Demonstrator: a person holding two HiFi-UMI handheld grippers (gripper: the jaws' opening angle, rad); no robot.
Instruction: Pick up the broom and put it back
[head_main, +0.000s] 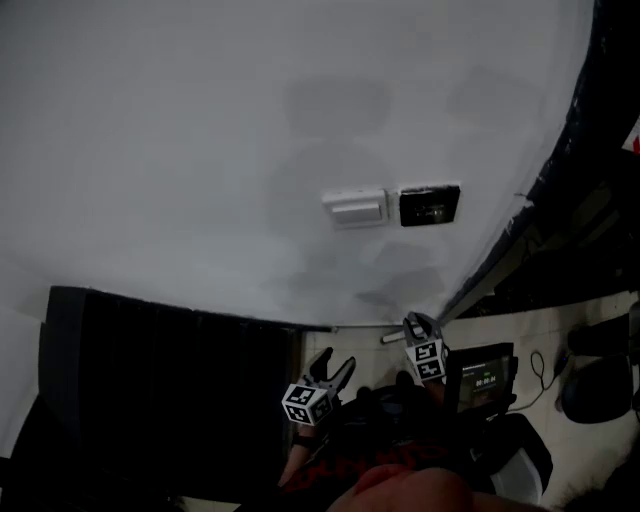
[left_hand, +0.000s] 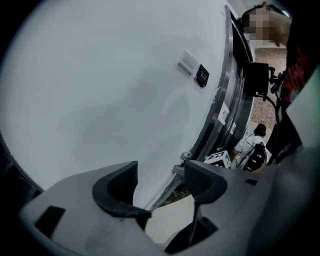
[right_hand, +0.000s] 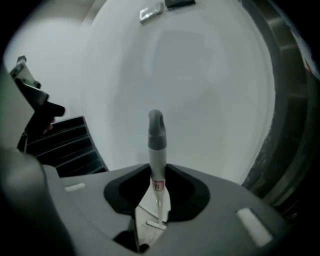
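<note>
The broom shows only as a slim grey and white handle (right_hand: 156, 145). It stands up between the jaws of my right gripper (right_hand: 157, 176), and both dark pads press on it. In the head view that right gripper (head_main: 418, 326) is low and right of centre, and the grey handle end (head_main: 394, 338) pokes out to its left. My left gripper (head_main: 333, 368) hovers to the left of it and a little lower. Its fingers (left_hand: 117, 192) stand apart with only wall and floor visible between them. The broom's head is hidden.
A white wall fills most of every view, with a white switch plate (head_main: 356, 208) and a black panel (head_main: 430, 205) on it. A dark door frame (head_main: 540, 220) runs down the right. Black slatted steps (head_main: 170, 380) sit lower left. A small screen device (head_main: 485, 378) is near my right gripper.
</note>
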